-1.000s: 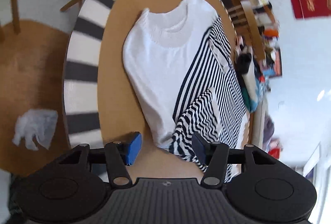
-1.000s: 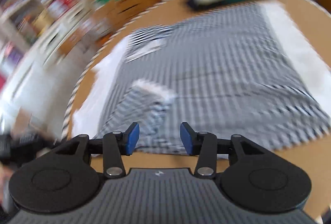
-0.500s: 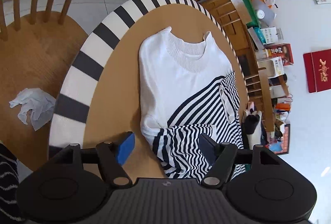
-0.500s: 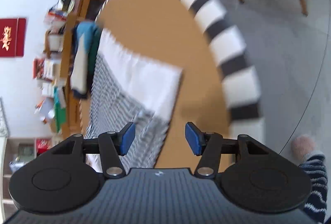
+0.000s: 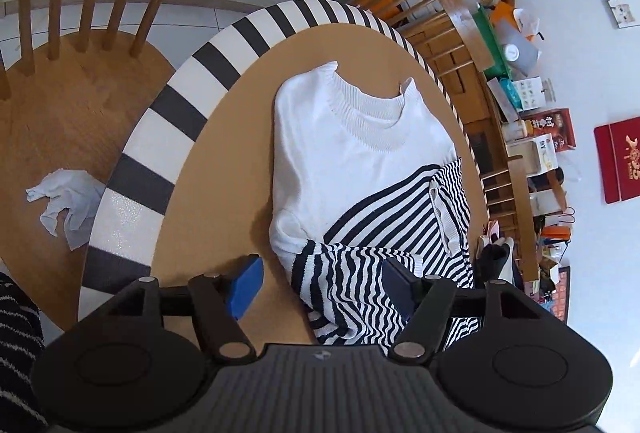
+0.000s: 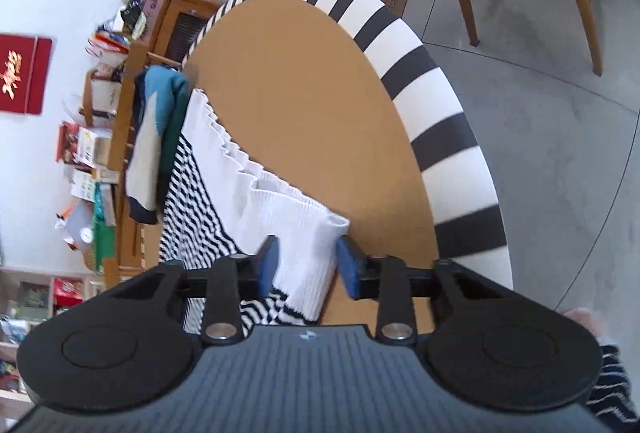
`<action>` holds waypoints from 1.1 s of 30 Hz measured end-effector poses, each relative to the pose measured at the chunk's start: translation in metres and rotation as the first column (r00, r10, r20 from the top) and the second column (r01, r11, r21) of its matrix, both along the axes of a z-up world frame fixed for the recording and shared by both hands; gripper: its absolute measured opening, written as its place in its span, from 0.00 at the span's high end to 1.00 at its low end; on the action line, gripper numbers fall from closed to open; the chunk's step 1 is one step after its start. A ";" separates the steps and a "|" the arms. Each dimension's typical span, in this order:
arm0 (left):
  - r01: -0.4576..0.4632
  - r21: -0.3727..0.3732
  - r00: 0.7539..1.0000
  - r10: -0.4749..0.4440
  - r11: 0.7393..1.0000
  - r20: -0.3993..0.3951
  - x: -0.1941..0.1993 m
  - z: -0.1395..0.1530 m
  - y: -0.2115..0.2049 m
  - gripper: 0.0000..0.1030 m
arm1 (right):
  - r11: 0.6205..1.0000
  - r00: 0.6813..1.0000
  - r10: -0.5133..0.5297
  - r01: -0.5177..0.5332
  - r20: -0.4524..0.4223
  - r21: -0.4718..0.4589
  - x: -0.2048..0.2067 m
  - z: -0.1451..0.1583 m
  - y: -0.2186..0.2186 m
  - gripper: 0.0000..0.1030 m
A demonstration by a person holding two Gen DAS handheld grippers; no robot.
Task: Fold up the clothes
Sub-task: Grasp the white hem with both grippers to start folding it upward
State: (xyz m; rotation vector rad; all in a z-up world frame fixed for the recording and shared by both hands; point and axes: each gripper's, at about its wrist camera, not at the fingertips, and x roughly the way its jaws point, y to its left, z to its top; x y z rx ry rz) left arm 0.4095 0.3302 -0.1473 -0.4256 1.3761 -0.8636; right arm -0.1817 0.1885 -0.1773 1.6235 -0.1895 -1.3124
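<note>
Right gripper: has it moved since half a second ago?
Yes. The right gripper has gone in toward the sweater on the table; its jaws have just been closing, and the white hem corner now sits between them.

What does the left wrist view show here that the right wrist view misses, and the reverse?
Only the left wrist view: the sweater's white neckline, a crumpled tissue on a chair seat, and the left gripper, open, over a striped sleeve.

Only the right wrist view: the right gripper, jaws just closing around the white ribbed hem, and a blue garment at the table's edge.

Both: the striped sweater and the round table with its striped rim.
</note>
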 end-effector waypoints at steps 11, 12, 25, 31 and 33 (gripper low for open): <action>0.027 0.093 1.000 -0.028 0.995 0.009 0.000 0.006 -0.015 0.33 | 0.992 0.985 0.063 -0.044 -0.160 0.122 0.019 0.026 -0.012 0.60; 0.029 0.108 0.999 -0.031 0.994 0.013 0.000 0.007 -0.017 0.33 | 0.990 0.983 0.064 -0.041 -0.172 0.133 0.020 0.028 -0.013 0.60; 0.040 0.149 0.999 -0.037 0.988 -0.029 0.003 -0.001 -0.037 0.82 | 0.989 0.971 0.078 -0.047 -0.226 0.140 0.027 0.028 -0.026 0.79; 0.043 0.163 0.998 -0.036 0.986 -0.046 0.007 -0.008 -0.031 0.95 | 0.995 0.996 -0.009 0.018 -0.087 0.100 0.006 0.015 -0.007 0.95; 0.035 0.165 0.998 -0.027 0.986 -0.050 0.009 -0.006 -0.028 0.95 | 0.996 0.998 -0.022 0.027 -0.064 0.081 0.004 0.017 0.000 0.95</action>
